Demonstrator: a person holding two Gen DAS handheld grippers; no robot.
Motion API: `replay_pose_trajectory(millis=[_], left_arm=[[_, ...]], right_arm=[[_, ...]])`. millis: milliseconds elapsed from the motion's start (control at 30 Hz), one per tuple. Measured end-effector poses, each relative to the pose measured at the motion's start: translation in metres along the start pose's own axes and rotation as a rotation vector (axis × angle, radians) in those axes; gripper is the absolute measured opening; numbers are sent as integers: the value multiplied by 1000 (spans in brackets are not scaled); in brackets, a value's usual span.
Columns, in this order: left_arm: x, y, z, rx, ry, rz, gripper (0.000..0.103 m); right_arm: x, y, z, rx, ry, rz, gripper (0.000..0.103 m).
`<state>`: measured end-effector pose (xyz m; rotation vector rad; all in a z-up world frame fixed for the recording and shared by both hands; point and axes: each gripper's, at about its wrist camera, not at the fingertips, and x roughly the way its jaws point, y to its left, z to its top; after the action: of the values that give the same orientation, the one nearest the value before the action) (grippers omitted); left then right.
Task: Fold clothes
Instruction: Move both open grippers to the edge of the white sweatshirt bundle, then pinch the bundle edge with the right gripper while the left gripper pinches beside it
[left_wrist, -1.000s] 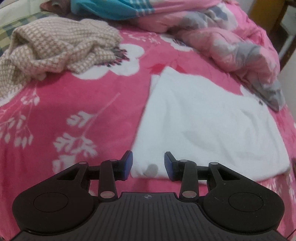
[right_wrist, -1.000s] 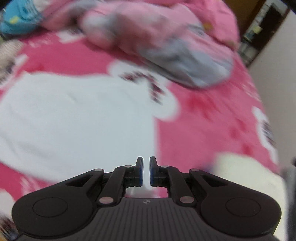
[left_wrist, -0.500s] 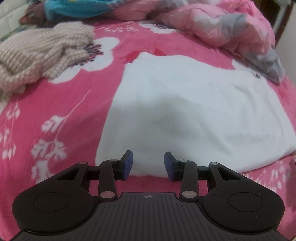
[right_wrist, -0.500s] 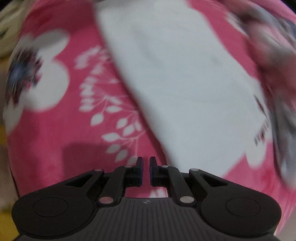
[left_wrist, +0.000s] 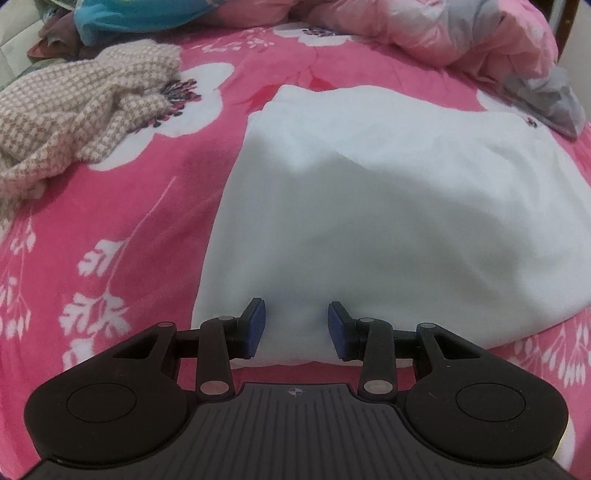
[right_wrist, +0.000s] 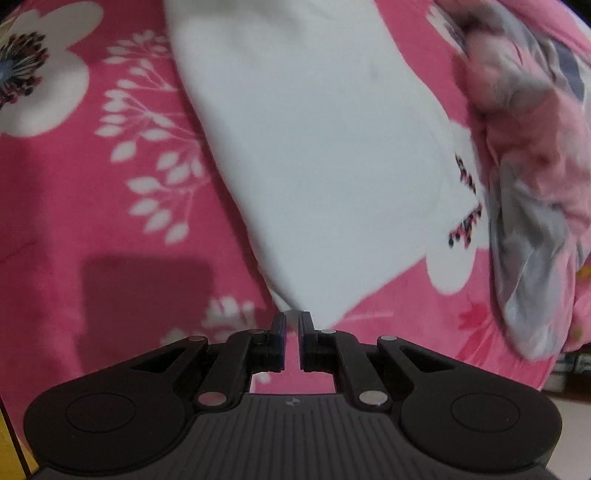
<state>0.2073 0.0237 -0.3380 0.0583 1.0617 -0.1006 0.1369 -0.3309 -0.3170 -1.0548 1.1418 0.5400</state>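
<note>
The white garment (left_wrist: 388, 206) lies spread flat on the bed, a smooth, soft, plain fabric folded into a broad, roughly four-sided shape with rounded edges and a few shallow creases. In the right wrist view (right_wrist: 314, 147) it narrows to a corner near the bottom. The left tool (left_wrist: 296, 330) hangs over its near edge with its blue pads apart at a moderate gap; the cloth's edge shows between them, but the pads do not press on it. The right tool (right_wrist: 291, 341) sits at the garment's corner with its jaws nearly together, only a thin slit between them; whether they pinch the fabric cannot be told. Under the garment is a plush pink blanket (left_wrist: 122, 221) printed with white flowers and leafy sprigs. A beige houndstooth knit (left_wrist: 74, 110) lies crumpled to the left, and a rumpled pink and grey quilt (left_wrist: 480, 40) is heaped beyond.
</note>
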Motion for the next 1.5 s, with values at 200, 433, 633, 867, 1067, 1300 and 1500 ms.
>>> replay_pose_trajectory(millis=[200,433,633,867,1067,1300,1500], left_arm=[[-2,7,-3,5,3,2,38],[2,19,-3,-23,6,-43,40],[-2,48,-4,-140,12,-156,53],[-20,99,-6,-383,14,-223,66],[-23,143,-10,-485,45,-245,66],[-22,183,-10,-581,51,-265,76],[-16,199,-8,-640,39,-333,78]], right_arm=[[-30,-39,14,325,-91,-6,6],[33,-58,14,654,-27,107,6],[7,-77,31,918,-54,87,6],[-31,-27,158,721,-354,224,32],[-38,79,286,319,-555,219,49],[-17,156,350,46,-536,148,67],[0,147,364,95,-466,80,28]])
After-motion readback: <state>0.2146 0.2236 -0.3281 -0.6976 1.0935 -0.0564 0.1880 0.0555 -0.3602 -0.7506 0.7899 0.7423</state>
